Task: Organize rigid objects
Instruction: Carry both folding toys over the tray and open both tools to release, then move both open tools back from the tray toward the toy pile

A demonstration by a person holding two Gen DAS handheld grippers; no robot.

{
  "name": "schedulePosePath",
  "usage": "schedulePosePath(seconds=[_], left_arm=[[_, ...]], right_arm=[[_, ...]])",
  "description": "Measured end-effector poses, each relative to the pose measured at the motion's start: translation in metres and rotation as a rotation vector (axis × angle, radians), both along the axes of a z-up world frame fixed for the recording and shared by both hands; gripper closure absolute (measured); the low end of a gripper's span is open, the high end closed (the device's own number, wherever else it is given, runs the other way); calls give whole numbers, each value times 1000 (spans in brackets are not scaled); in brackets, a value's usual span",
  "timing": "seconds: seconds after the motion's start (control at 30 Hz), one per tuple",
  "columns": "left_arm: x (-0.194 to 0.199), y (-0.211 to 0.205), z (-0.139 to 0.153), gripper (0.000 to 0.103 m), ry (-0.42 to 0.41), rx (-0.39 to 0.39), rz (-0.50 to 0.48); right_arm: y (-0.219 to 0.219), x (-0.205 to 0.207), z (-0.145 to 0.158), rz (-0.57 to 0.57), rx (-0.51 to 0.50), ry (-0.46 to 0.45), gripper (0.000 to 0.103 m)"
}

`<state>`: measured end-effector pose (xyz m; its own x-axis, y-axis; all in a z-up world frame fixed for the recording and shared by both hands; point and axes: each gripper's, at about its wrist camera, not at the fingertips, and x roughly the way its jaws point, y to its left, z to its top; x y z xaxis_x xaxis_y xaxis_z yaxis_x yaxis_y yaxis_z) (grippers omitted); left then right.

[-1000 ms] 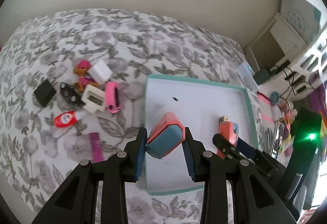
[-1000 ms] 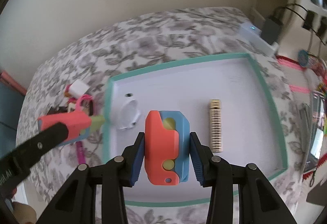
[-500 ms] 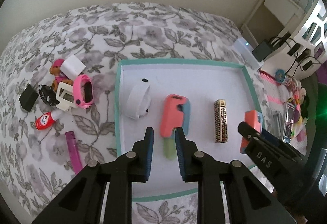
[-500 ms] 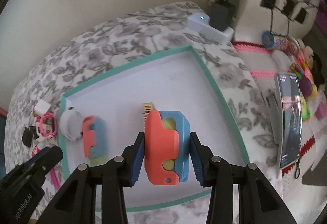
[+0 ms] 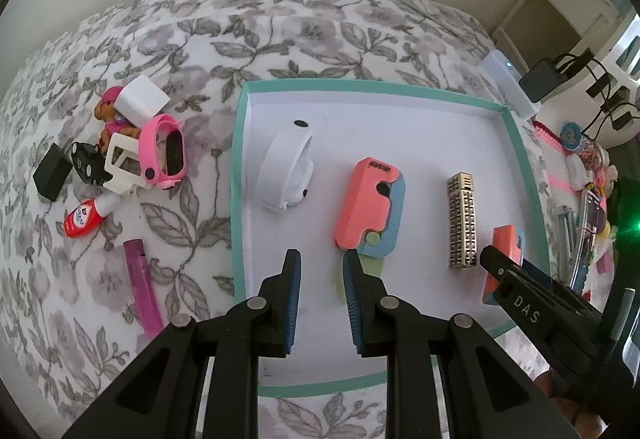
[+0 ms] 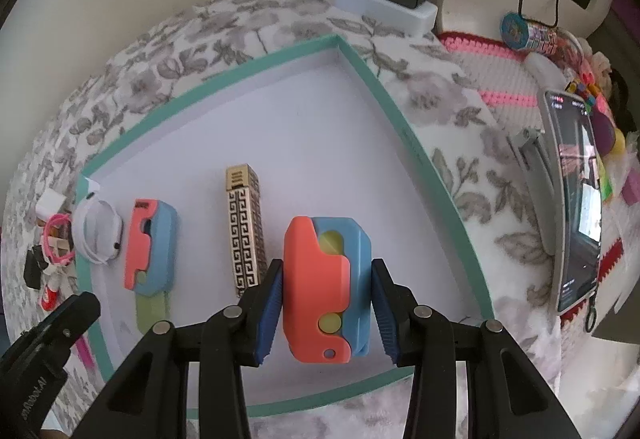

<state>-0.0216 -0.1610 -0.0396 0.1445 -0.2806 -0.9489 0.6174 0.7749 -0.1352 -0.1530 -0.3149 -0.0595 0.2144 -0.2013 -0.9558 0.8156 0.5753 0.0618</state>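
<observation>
A teal-rimmed white tray (image 5: 236, 199) lies on the flowered bedspread. In it lie a white band (image 5: 286, 163), a coral-and-blue folding toy (image 5: 370, 207) with its green blade out, and a gold patterned lighter (image 5: 462, 219). My left gripper (image 5: 322, 257) hangs just in front of that toy, jaws drawn close with nothing between them. My right gripper (image 6: 327, 271) is shut on a second coral-and-blue toy (image 6: 324, 287), held low over the tray (image 6: 424, 159) to the right of the lighter (image 6: 244, 227). The left view shows this held toy (image 5: 506, 243) at the tray's right side.
Left of the tray lie a pink watch (image 5: 164, 151), a white cube (image 5: 142, 101), a black box (image 5: 52, 173), a red glue bottle (image 5: 84, 221) and a magenta stick (image 5: 142, 287). A phone (image 6: 576, 199) and a white charger block (image 6: 384, 5) lie beyond the right rim.
My left gripper let go of its coral-and-blue toy, which now lies in the tray, and its jaws drew together. My right gripper carried its toy rightward past the lighter and lower.
</observation>
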Motion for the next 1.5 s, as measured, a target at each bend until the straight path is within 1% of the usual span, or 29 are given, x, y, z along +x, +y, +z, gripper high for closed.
schedulePosePath(seconds=[0.17,0.4,0.6,0.67,0.7,0.8,0.87,1.07,1.2,1.3,1.33,1.37,1.43,1.5], left_arm=[[3,2,-4,81,9,15,9],[6,3,-5,81,11,23,15],[7,5,-3,81,-2,27,22],[7,5,-1,81,-17,32,26],[8,5,0,81,-25,31,27],[8,7,7,81,-50,23,30],[8,7,11,81,-69,24,32],[13,12,20,79,-115,22,49],[20,20,26,67,-144,17,81],[27,28,30,64,-168,23,113],[30,31,31,60,-174,26,123],[34,35,32,58,-179,28,135],[40,42,33,49,-179,29,156],[49,51,33,45,-183,32,187]], right_arm=[[0,0,-11,-5,23,29,59],[4,2,-13,10,0,50,58],[6,8,-14,10,-7,64,56],[5,8,-14,2,-6,69,47],[5,7,-13,-2,-8,73,44],[4,7,-5,-7,-27,62,43],[5,8,3,-3,-51,56,40],[11,14,27,26,-123,28,39],[23,23,39,70,-155,-4,39],[33,33,46,115,-175,-28,39],[36,37,48,129,-179,-36,39],[40,39,50,142,-180,-48,39],[47,43,53,154,-176,-65,39],[51,47,54,162,-160,-84,39]])
